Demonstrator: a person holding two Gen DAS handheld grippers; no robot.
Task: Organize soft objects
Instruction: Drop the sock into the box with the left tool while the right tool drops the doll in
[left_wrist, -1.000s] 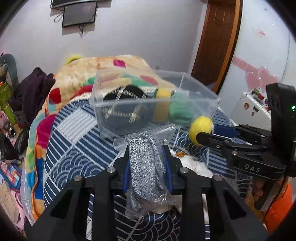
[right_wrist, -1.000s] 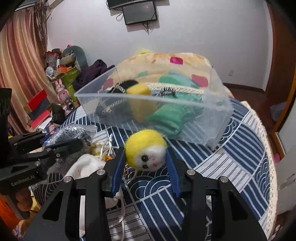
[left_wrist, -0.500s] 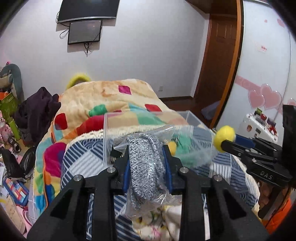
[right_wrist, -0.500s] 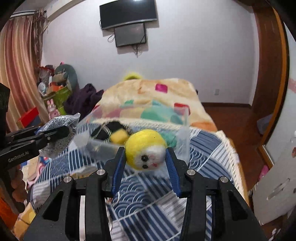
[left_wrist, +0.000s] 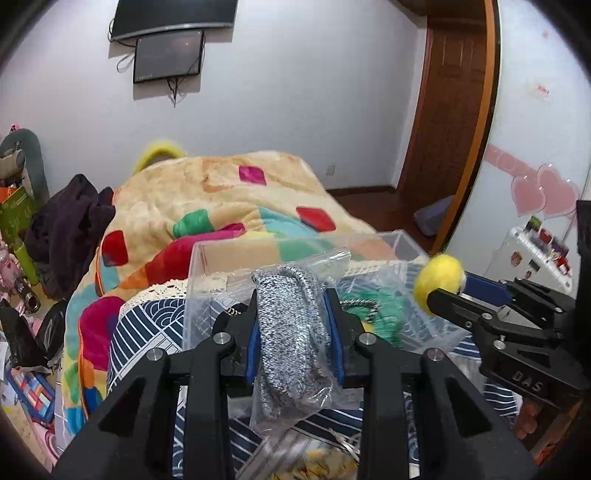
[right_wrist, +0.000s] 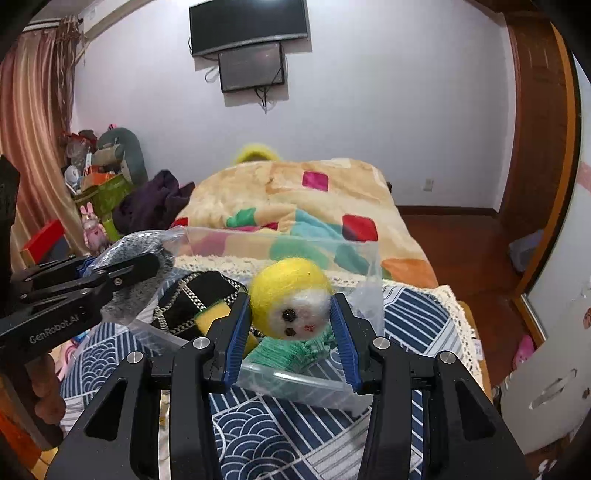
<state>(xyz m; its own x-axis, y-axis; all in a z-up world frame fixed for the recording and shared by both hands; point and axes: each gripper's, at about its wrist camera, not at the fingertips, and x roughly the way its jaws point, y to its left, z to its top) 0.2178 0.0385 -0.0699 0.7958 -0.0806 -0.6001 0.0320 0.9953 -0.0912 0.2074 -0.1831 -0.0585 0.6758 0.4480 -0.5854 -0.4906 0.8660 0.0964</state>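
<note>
My left gripper (left_wrist: 291, 310) is shut on a clear bag of grey knit fabric (left_wrist: 288, 332) and holds it in the air over the near edge of a clear plastic bin (left_wrist: 207, 266). My right gripper (right_wrist: 291, 314) is shut on a yellow and white felt doll head (right_wrist: 291, 297), held above the bin (right_wrist: 295, 380). The bin holds a black chained item (right_wrist: 195, 299), a yellow piece (right_wrist: 210, 321) and a green knit item (right_wrist: 291, 354). Each gripper shows in the other's view, the right one (left_wrist: 443, 291) and the left one (right_wrist: 125, 269).
The bin stands on a blue and white patterned cover (right_wrist: 258, 439) on a bed. A colourful blanket (left_wrist: 221, 206) lies behind it. Clutter and dark clothes (left_wrist: 62, 229) sit at the left. A wooden door (left_wrist: 450, 110) and a white cabinet (left_wrist: 532, 258) are at the right.
Both grippers have risen with their loads and moved forward. The bin now sits below and just behind the held items instead of ahead of them.
</note>
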